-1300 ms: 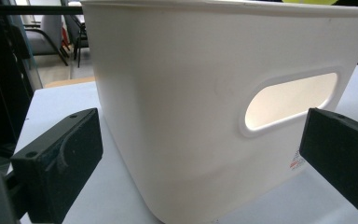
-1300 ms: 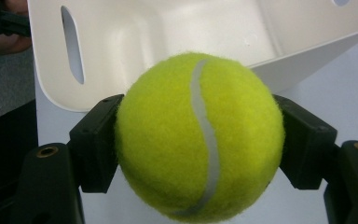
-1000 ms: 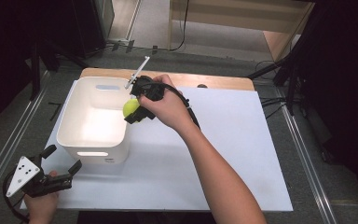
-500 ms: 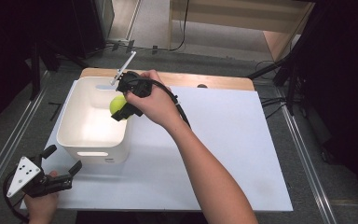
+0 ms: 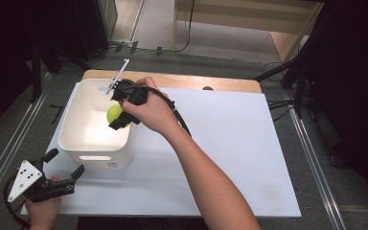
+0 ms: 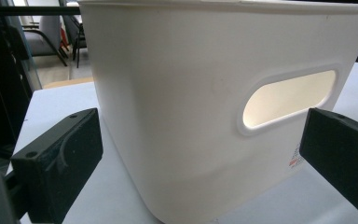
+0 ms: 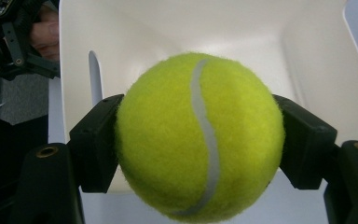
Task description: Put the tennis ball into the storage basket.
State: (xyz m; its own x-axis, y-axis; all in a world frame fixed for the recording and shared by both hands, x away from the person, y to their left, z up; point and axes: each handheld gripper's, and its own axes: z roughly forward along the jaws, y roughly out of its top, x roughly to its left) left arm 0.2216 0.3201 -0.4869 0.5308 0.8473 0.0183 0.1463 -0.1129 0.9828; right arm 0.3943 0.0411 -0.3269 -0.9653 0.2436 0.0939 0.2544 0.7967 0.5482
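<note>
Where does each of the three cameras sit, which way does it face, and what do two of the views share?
High view: above the table's near side, looking forward and down on the white plastic bin; both forearms, left gripper, right gripper.
Left gripper view: rides the left gripper, facing the bin's wall with its handle slot; open jaws.
Right gripper view: rides the right gripper, facing into the bin; jaws clamp the yellow-green felt tennis ball.
Shared: high and right gripper views show ball and bin.
</note>
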